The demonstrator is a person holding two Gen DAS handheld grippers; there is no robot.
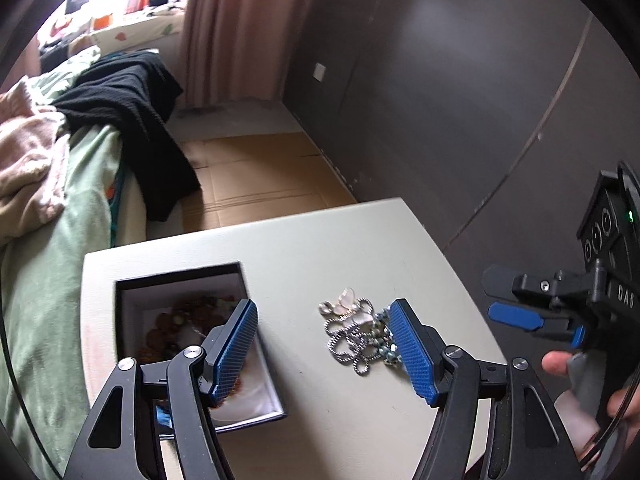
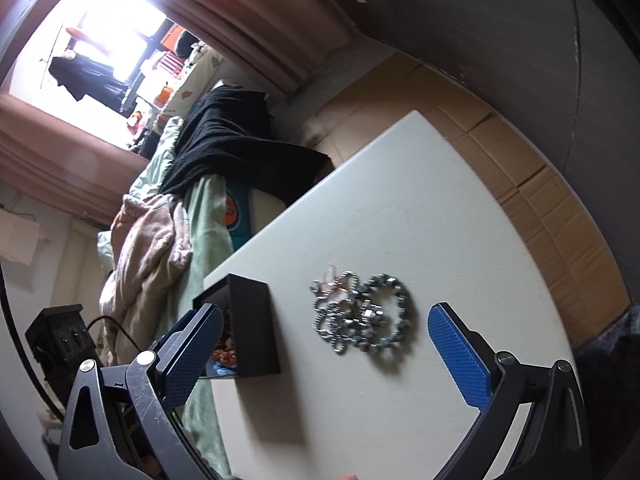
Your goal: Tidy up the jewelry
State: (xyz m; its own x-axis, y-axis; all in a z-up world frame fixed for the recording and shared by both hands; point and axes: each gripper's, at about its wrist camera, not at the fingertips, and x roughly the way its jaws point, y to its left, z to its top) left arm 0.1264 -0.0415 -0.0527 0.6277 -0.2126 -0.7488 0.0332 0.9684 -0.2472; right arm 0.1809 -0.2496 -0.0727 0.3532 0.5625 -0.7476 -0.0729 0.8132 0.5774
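Observation:
A tangle of silver chain and blue bead jewelry [image 1: 358,334] lies on the white table [image 1: 320,248]; it also shows in the right wrist view [image 2: 360,316]. A black open box [image 1: 188,336] with a white lining holds brown beaded jewelry; in the right wrist view the box [image 2: 250,320] stands left of the pile. My left gripper [image 1: 324,346] is open and empty, above the table between box and pile. My right gripper [image 2: 326,350] is open and empty, hovering before the pile; it shows at the right of the left wrist view [image 1: 516,300].
A bed with green sheets [image 1: 52,240], a pink blanket and a black garment [image 1: 132,112] lies left of the table. Flattened cardboard [image 1: 256,184] covers the floor beyond. A dark wall [image 1: 460,92] runs on the right.

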